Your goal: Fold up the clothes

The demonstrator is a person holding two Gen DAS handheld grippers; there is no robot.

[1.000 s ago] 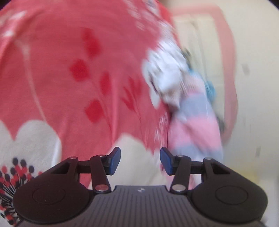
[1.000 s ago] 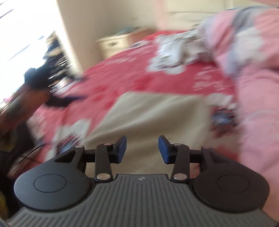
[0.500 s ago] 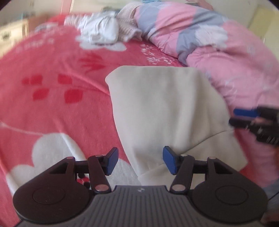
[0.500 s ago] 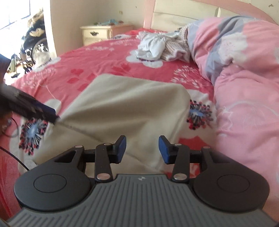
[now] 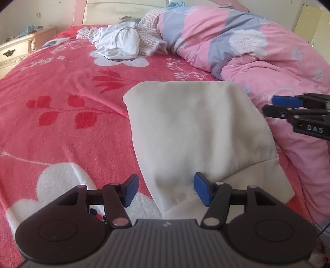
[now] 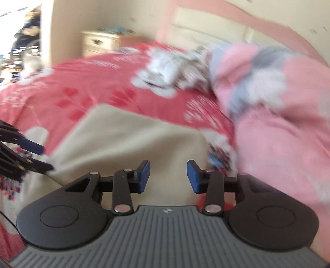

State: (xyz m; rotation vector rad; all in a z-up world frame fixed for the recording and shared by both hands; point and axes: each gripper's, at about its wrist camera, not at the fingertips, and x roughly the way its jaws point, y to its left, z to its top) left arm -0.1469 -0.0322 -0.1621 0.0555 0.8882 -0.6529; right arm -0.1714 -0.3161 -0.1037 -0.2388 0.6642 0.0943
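A cream garment [image 5: 196, 134] lies folded flat on the red floral bedspread [image 5: 61, 92], with a lower layer showing along its near edge. My left gripper [image 5: 165, 189] hovers open over the garment's near left corner; the cloth lies below the right pad and nothing is pinched. My right gripper [image 5: 270, 105] comes in from the right, beside the garment's right edge. In the blurred right wrist view, that gripper [image 6: 168, 175] stands open above the cream garment [image 6: 123, 144] with nothing between its fingers. The left gripper [image 6: 46, 158] shows at the left edge there.
A pile of white and knitted clothes [image 5: 117, 43] sits at the head of the bed. A bunched pink and grey duvet [image 5: 247, 47] fills the right side, close to the garment. A cream nightstand [image 5: 16, 49] stands at the far left, beside the headboard [image 5: 115, 10].
The left view swung and rolled from blurred bedspread to face the cream garment, then held still, its jaws a little wider. The right view has shifted and blurred.
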